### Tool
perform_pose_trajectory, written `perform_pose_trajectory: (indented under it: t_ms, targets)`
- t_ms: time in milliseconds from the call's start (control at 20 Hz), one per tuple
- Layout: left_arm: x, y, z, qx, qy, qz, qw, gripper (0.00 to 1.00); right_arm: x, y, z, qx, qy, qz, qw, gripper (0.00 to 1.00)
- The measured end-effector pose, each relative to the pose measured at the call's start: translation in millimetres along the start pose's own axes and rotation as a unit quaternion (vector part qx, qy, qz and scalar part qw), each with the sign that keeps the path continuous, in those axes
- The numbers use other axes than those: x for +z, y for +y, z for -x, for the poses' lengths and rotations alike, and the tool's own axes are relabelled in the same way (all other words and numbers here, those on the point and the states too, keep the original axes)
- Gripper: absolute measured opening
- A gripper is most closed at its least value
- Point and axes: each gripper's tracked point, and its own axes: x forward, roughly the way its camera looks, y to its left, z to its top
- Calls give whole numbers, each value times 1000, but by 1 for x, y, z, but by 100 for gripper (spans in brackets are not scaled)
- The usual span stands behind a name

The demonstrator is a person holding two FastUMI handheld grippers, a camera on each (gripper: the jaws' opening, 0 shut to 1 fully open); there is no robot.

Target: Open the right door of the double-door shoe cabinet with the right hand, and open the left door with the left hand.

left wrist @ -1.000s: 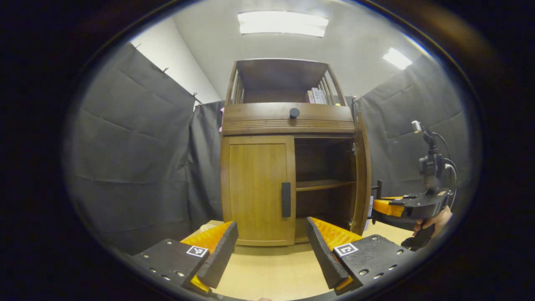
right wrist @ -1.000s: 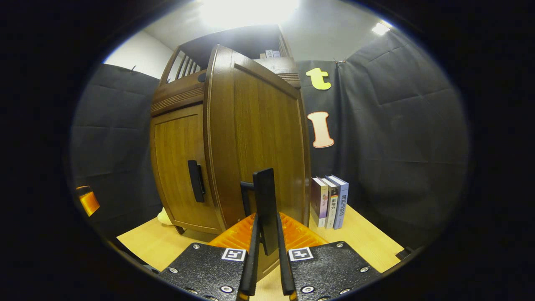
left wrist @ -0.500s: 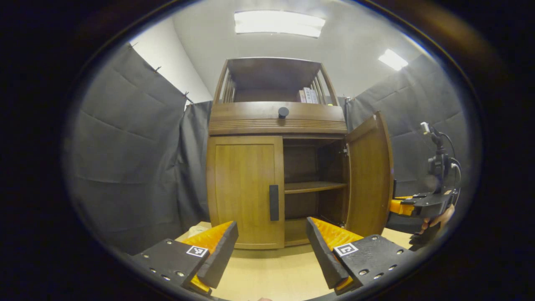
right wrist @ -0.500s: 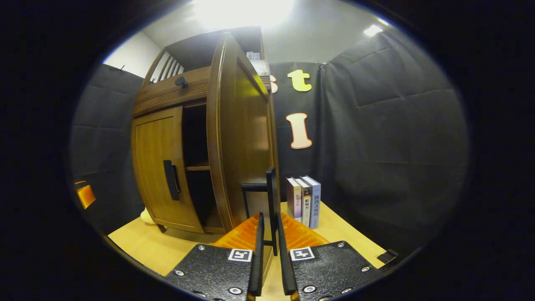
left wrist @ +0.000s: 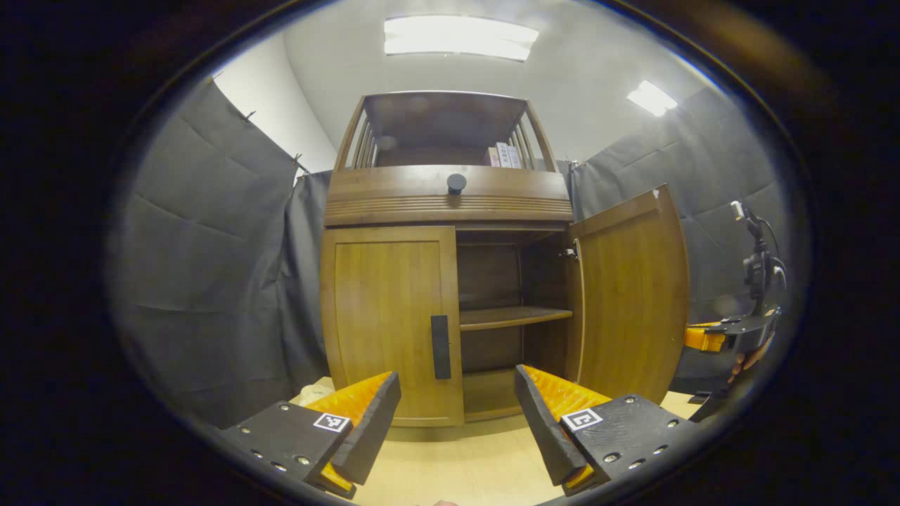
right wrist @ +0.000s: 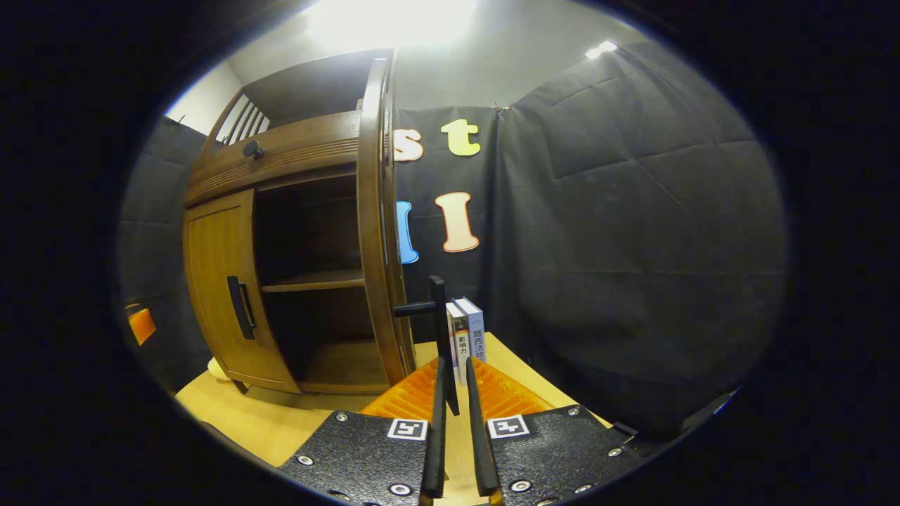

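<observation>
Right tool [right wrist: 453,393] clamped on the right door's handle [right wrist: 439,330], right door [right wrist: 376,232] swung wide, edge-on just ahead and left of the fingers. Left tool [left wrist: 457,414] spread apart above the bench [left wrist: 457,464], clear of the closed left door [left wrist: 387,323], whose handle [left wrist: 440,346] stands straight ahead between the fingers. Shoe cabinet [left wrist: 450,204] interior with one shelf [left wrist: 513,318] exposed.

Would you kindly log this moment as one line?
right door: open | right hand-held gripper: shut on right door handle | left door: closed | left hand-held gripper: open, short of left door handle
</observation>
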Motion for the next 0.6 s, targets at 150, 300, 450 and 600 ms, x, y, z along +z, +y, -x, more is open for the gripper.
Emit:
perform_pose_trajectory:
  t_ms: [150, 300, 450, 600]
  targets:
    - [1, -5, -3, -8, -2, 3, 1000, 99, 4, -2, 4, 11, 3, -16, 1000, 17]
    - [0, -2, -4, -7, -2, -5, 1000, 99, 11, -3, 10, 16, -10, -7, 1000, 10]
    - [-1, -1, -9, -3, -3, -8, 1000, 87, 19, -15, 19, 8, -31, 4, 999, 42]
    - [-2, 4, -17, 5, 0, -7, 1000, 93, 21, -19, 33, 10, -41, -1, 999, 85]
